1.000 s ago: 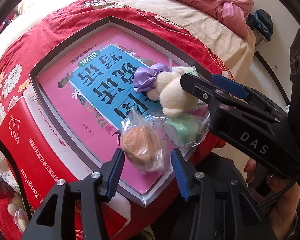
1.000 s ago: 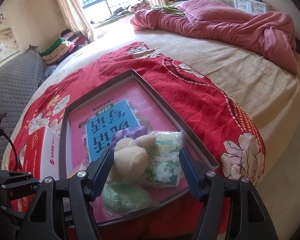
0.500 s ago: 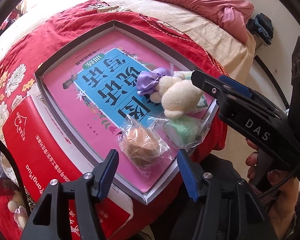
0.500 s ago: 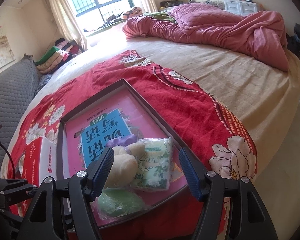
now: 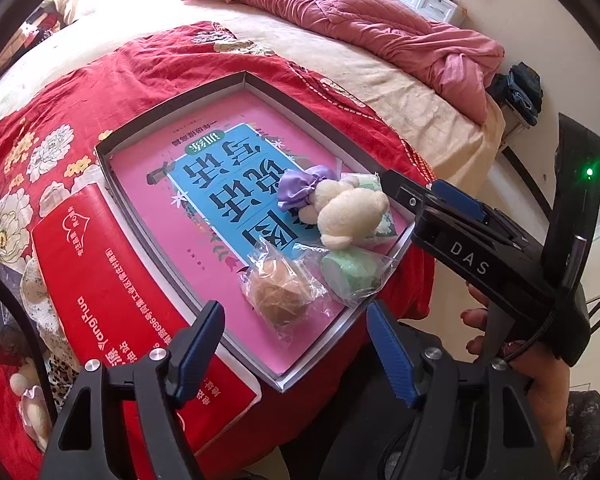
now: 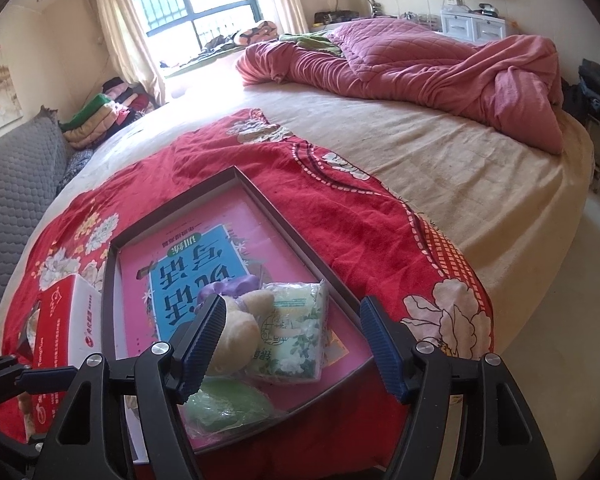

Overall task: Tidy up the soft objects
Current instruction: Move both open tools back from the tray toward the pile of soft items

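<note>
My left tongs (image 5: 296, 344) have just been opening, empty above the wrapped bun (image 5: 278, 294) in the tray (image 5: 172, 110); my right tongs (image 6: 292, 340) gape empty too.

I read a red blanket (image 6: 332, 208) with white flowers, a grey tray (image 5: 172, 106) holding a pink book (image 5: 188, 216) with a blue panel, a cream plush toy (image 5: 350, 212) with a purple bow (image 5: 300, 188), and a rose quilt (image 6: 440, 68).
</note>
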`<action>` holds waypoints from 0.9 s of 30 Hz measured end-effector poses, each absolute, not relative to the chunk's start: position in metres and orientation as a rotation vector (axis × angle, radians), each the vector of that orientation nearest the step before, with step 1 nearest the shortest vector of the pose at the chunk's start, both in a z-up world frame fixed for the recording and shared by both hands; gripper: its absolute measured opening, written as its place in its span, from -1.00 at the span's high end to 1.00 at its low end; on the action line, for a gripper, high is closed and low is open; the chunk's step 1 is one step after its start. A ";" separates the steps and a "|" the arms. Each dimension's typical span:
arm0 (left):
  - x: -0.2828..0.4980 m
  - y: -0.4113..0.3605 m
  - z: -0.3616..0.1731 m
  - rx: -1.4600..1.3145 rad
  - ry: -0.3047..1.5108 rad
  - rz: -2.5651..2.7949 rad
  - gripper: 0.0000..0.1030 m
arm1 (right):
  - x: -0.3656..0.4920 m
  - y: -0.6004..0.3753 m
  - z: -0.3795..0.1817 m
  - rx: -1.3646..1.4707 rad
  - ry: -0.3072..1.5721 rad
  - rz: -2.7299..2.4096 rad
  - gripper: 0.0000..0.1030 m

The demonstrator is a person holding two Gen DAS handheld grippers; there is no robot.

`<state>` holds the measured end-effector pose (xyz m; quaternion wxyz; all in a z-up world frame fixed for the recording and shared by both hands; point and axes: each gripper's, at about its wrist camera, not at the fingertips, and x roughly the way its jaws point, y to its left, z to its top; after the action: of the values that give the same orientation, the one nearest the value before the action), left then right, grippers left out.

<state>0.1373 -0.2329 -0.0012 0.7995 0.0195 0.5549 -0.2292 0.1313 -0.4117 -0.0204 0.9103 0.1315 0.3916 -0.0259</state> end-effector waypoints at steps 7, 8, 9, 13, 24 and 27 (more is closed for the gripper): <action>0.127 -0.226 0.012 0.003 1.136 -0.505 -0.49 | 0.126 -0.408 -0.010 0.246 0.774 -0.074 -0.39; 0.126 -0.224 0.014 -0.011 1.123 -0.501 -0.52 | 0.124 -0.407 -0.008 0.246 0.771 -0.072 -0.39; 0.126 -0.223 0.016 -0.026 1.115 -0.493 -0.57 | 0.123 -0.406 -0.006 0.246 0.765 -0.074 -0.39; 0.124 -0.216 0.022 -0.035 1.094 -0.475 -0.63 | 0.119 -0.403 0.002 0.229 0.740 -0.079 -0.39; 0.114 -0.192 0.035 -0.037 1.041 -0.422 -0.64 | 0.110 -0.381 0.024 0.180 0.679 -0.080 -0.39; 0.112 -0.184 0.037 -0.044 1.041 -0.411 -0.64 | 0.109 -0.376 0.029 0.162 0.674 -0.073 -0.39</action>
<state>0.1123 -0.1839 0.0368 0.8473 -0.0210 0.4936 -0.1951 0.1087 -0.3755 0.0295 0.9398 0.0795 0.3304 -0.0355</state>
